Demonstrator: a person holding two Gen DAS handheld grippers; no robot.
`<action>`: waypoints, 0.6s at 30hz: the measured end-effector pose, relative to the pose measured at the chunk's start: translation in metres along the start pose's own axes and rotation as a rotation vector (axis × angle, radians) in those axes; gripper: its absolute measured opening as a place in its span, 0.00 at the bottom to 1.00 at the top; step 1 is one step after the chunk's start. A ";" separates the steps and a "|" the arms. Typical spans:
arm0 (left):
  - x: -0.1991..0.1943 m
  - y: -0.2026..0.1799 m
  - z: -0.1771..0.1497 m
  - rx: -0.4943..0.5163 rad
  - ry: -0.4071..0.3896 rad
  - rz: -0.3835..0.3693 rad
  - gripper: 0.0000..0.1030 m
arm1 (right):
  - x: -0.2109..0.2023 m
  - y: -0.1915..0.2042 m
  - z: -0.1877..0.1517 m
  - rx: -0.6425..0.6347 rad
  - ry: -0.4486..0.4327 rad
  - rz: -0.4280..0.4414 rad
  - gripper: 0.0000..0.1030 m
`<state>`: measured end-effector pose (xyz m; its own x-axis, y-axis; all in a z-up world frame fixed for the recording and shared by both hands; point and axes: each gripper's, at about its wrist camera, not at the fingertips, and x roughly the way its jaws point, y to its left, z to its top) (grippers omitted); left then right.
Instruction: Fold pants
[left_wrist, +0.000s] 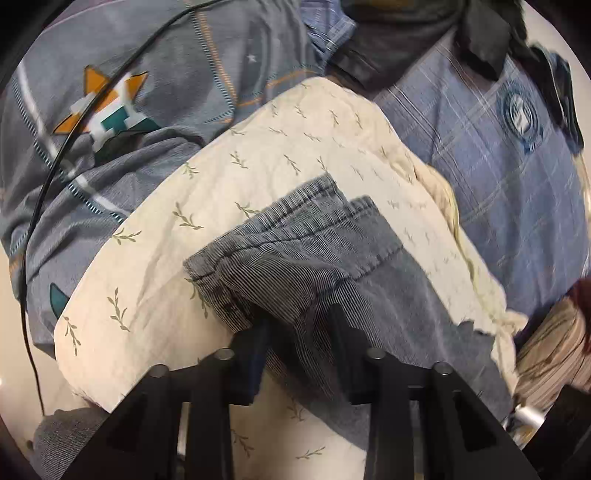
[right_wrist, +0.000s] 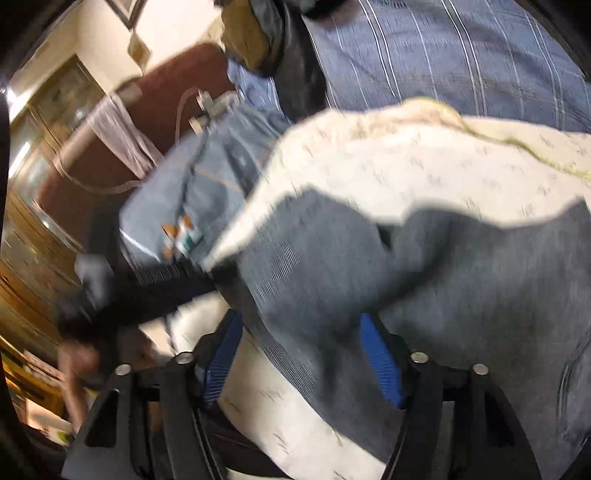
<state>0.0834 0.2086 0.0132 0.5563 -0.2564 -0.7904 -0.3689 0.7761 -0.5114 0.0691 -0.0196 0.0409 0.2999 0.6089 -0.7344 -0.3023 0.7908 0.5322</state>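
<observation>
Grey denim pants (left_wrist: 295, 254) lie on a cream pillow with a leaf print (left_wrist: 258, 155). Two hemmed leg ends point away from me in the left wrist view. My left gripper (left_wrist: 299, 325) has its fingers on either side of a bunched fold of the denim and is shut on it. In the blurred right wrist view the pants (right_wrist: 424, 277) drape over my right gripper (right_wrist: 303, 332), whose blue-padded fingers (right_wrist: 376, 354) straddle a hanging fold of denim. The other gripper (right_wrist: 155, 291) shows at the left, on the cloth edge.
A grey bedspread with an orange star logo (left_wrist: 110, 110) lies behind the pillow. A black cable (left_wrist: 33, 221) runs down the left. A person in a blue plaid shirt (left_wrist: 498, 147) stands close at the right. A brown headboard (right_wrist: 122, 122) and wooden furniture (right_wrist: 44, 155) lie to the left.
</observation>
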 end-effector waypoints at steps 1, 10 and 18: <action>-0.013 0.016 -0.002 -0.013 -0.001 -0.006 0.34 | 0.002 0.001 0.013 -0.001 0.003 0.006 0.69; 0.000 0.021 0.002 -0.046 -0.007 0.029 0.34 | 0.122 -0.017 0.123 0.050 0.209 0.001 0.59; -0.012 0.028 -0.001 -0.067 -0.038 -0.059 0.11 | 0.169 0.021 0.132 -0.179 0.261 -0.134 0.06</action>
<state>0.0659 0.2330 0.0077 0.6062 -0.2773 -0.7454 -0.3827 0.7199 -0.5791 0.2326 0.1081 -0.0169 0.1132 0.4460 -0.8878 -0.4366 0.8250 0.3588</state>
